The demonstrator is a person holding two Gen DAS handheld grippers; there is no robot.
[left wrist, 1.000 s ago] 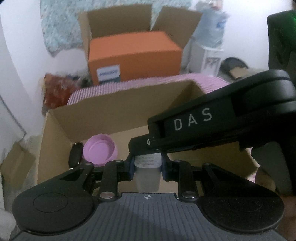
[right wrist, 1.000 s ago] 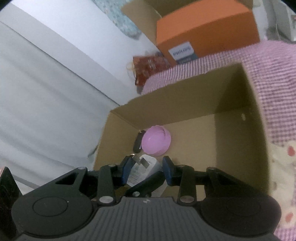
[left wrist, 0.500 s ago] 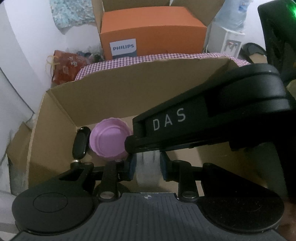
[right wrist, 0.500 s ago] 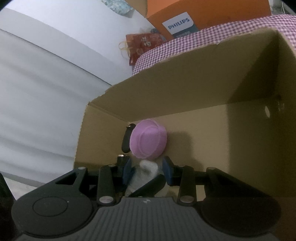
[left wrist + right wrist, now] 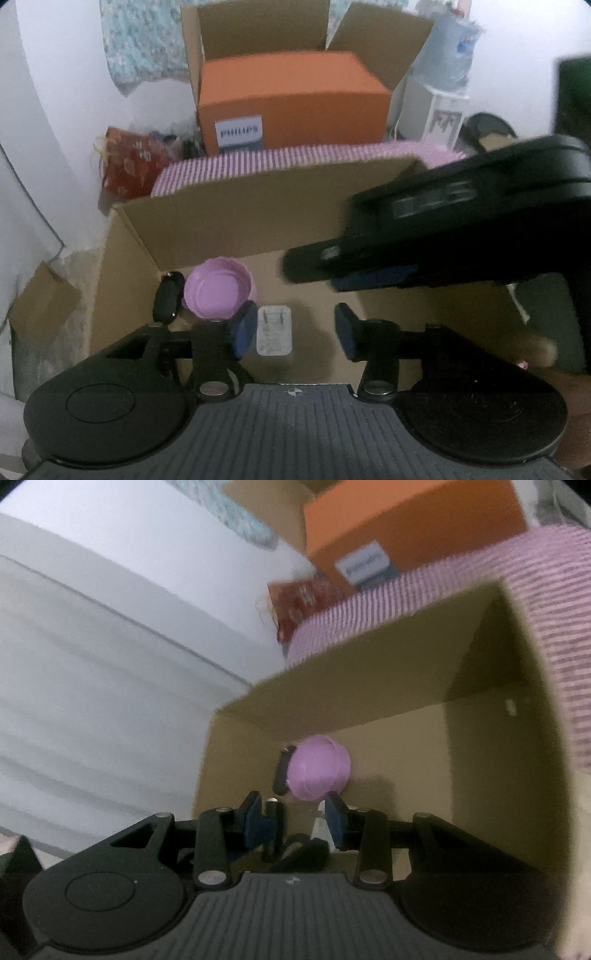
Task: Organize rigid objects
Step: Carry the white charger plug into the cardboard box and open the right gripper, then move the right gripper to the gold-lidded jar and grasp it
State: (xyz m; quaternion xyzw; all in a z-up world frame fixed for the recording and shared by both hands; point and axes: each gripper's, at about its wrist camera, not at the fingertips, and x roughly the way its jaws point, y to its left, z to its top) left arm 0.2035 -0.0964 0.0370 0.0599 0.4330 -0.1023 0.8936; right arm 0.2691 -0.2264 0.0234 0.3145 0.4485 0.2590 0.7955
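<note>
An open cardboard box (image 5: 229, 218) holds a pink round lid (image 5: 219, 293), a black key fob (image 5: 168, 297) and a white plug adapter (image 5: 275, 330). The adapter lies flat on the box floor, prongs up. My left gripper (image 5: 295, 332) hovers over it, jaws opening, pads clear of it. My right gripper (image 5: 325, 275) reaches in from the right above the floor. In the right wrist view the right gripper (image 5: 295, 823) is open and grips nothing; the lid (image 5: 319, 771), the fob (image 5: 280, 775) and a sliver of the adapter (image 5: 317, 827) show beyond it.
Behind the box lies a pink checked cloth (image 5: 295, 158). An orange Philips box (image 5: 291, 103) sits in an open carton further back. A red bag (image 5: 129, 166) is at the left, a water bottle (image 5: 447, 48) at the back right. A white wall (image 5: 110, 664) runs along the left.
The left jaws have spread and let go of the adapter, which now lies on the box floor. Both grippers have drawn back from the box.
</note>
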